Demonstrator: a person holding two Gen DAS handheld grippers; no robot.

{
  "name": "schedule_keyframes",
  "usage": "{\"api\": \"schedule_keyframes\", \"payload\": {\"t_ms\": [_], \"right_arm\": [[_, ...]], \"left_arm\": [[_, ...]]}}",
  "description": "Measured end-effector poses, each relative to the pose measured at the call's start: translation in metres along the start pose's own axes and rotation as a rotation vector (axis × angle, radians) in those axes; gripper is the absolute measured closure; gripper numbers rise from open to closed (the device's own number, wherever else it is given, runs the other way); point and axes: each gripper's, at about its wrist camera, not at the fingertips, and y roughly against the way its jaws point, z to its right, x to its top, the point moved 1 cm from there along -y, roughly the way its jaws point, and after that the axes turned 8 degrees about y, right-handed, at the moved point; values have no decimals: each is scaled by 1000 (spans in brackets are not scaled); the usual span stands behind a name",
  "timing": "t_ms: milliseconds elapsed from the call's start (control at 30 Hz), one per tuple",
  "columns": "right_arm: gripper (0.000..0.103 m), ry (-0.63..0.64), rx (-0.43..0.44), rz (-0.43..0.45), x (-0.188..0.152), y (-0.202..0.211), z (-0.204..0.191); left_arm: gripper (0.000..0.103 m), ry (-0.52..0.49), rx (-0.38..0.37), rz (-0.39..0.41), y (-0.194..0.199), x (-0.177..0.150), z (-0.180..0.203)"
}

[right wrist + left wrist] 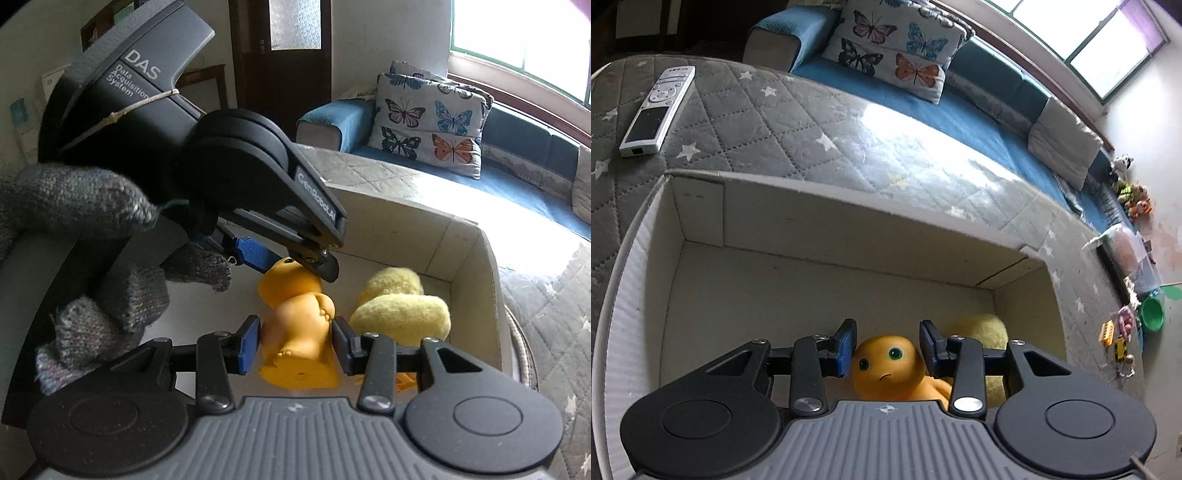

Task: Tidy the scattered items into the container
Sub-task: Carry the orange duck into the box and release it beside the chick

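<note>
An orange rubber toy figure (882, 365) lies inside the open cardboard box (849, 192), next to a yellow plush (982, 328). My left gripper (887, 347) sits inside the box with its blue pads against both sides of the toy's head. In the right wrist view, my right gripper (297, 343) clamps the orange toy (295, 332) at its body, while the left gripper (295, 264), held by a grey-gloved hand (92, 206), comes down on the head. The yellow plush (399, 310) rests just right of it against the box wall (472, 266).
A white remote control (657, 110) lies on the grey star-quilted mat (812, 122) beyond the box's far left corner. Behind is a blue sofa with a butterfly pillow (890, 40). Small toys and a green bowl (1151, 314) sit far right.
</note>
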Motion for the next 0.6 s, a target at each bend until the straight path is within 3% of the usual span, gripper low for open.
{"api": "schedule_keyframes", "payload": {"t_ms": [167, 600], "right_arm": [[53, -6, -18, 36, 1, 15, 0], [51, -9, -72, 108, -8, 64, -5]], "left_arm": [[63, -18, -2, 31, 9, 0, 3], [63, -78, -27, 143, 60, -16, 14]]}}
